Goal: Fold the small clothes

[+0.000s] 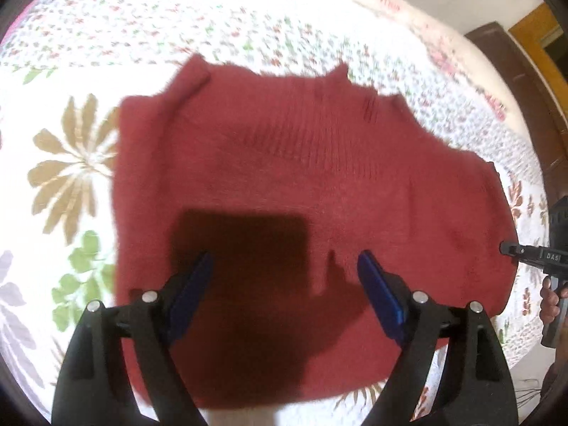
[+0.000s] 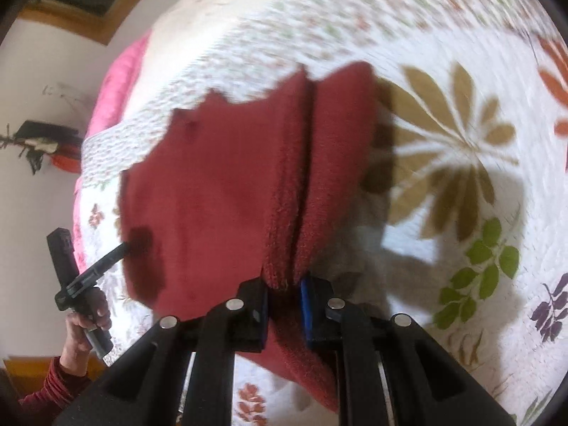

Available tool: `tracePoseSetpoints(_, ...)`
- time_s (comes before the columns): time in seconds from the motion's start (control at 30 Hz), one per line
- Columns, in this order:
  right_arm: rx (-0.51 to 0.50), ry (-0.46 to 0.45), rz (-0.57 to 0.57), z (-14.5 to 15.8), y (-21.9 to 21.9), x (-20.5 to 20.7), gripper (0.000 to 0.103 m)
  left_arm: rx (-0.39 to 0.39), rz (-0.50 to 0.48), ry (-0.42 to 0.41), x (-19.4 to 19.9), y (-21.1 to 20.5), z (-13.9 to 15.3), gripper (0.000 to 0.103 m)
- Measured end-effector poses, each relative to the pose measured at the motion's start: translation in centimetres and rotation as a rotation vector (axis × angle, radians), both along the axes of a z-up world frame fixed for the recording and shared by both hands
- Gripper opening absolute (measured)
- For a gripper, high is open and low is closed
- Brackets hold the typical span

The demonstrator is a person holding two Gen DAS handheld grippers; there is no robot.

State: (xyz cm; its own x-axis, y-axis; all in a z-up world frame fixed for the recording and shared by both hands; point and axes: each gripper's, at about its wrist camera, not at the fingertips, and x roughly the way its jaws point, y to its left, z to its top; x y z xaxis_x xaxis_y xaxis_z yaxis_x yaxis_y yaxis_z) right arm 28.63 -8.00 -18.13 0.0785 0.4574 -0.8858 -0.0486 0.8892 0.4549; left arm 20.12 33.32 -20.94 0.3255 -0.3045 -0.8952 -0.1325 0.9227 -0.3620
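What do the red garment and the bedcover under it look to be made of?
Red garment: looks like fuzzy knit, maybe wool or acrylic; ribbed lines near the neck, napped matte surface. Bedcover: seemingly quilted cotton with a matte floral print, though blur leaves the stitching uncertain.

Bed (image 1: 248, 28) under white floral quilt (image 2: 443, 135), pink cover (image 2: 117, 81) at far edge. Pale wall (image 2: 35, 177), wood-framed opening (image 2: 88, 0). Dark wooden furniture (image 1: 514, 81) on right. Bright light, hard shadows.
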Motion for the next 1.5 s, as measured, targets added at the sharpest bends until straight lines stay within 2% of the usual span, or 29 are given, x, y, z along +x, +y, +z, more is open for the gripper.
tracePoseSetpoints(0.13, 0.009, -0.039, 0.074, 3.2, 5.2, 0.4, 0.014, -0.011, 0.015, -0.027, -0.9, 2.0, 1.4, 0.083)
tracePoseSetpoints(0.3, -0.009, -0.063, 0.188, 4.5, 13.1, 1.0, 0.014, -0.029, 0.047, -0.037, -2.3, 4.4, 2.1, 0.083)
tracePoseSetpoints(0.4, -0.004, -0.049, 0.260, 3.6, 18.3, 1.0, 0.014, -0.025, 0.066, -0.038, -3.5, 6.0, 2.2, 0.083)
tracePoseSetpoints(0.5, -0.002, -0.027, 0.300, 2.2, 21.5, 1.0, 0.014, -0.036, 0.098, -0.034, -5.0, 7.8, 2.2, 0.083)
tracePoseSetpoints(0.67, -0.084, 0.036, 0.345, -2.4, 25.9, 0.6, 0.014, -0.060, 0.150, -0.010, -6.6, 9.7, 1.6, 0.083)
tracePoseSetpoints(0.73, -0.105, 0.058, 0.342, -4.0, 26.3, 0.4, 0.016, -0.062, 0.154, -0.007, -6.8, 9.6, 1.5, 0.083)
tracePoseSetpoints(0.8, -0.089, 0.077, 0.338, -4.8, 26.4, 0.3, 0.024, -0.068, 0.151, -0.006, -6.7, 9.3, 1.5, 0.083)
tracePoseSetpoints(0.83, -0.070, 0.080, 0.335, -4.7, 26.1, 0.3, 0.032, -0.072, 0.149, -0.006, -6.5, 9.2, 1.5, 0.083)
tracePoseSetpoints(0.87, -0.038, 0.086, 0.334, -4.4, 26.0, 0.2, 0.044, -0.077, 0.147, -0.008, -6.4, 9.0, 1.5, 0.083)
tracePoseSetpoints(0.93, 0.053, 0.102, 0.325, -3.2, 25.6, 0.1, 0.051, -0.096, 0.138, -0.015, -6.0, 8.5, 1.9, 0.083)
tracePoseSetpoints(1.07, 0.063, 0.015, 0.335, 0.7, 23.8, -0.1, 0.052, -0.163, 0.125, -0.035, -4.4, 6.9, 2.4, 0.083)
tracePoseSetpoints(1.17, -0.006, -0.037, 0.281, 2.2, 20.5, 0.4, 0.052, -0.211, 0.095, -0.045, -2.8, 5.1, 2.8, 0.083)
tracePoseSetpoints(1.27, -0.061, -0.048, 0.211, 1.9, 16.3, 0.8, 0.052, -0.271, 0.045, -0.012, -0.7, 2.0, 2.0, 0.083)
tracePoseSetpoints(1.37, -0.085, -0.038, 0.151, 1.0, 12.7, 0.8, 0.052, -0.295, 0.009, 0.030, 0.6, -0.3, 0.5, 0.083)
tracePoseSetpoints(1.5, -0.095, -0.030, 0.112, 0.0, 9.0, -0.3, 0.052, -0.324, 0.014, 0.112, 2.1, -2.6, -2.4, 0.083)
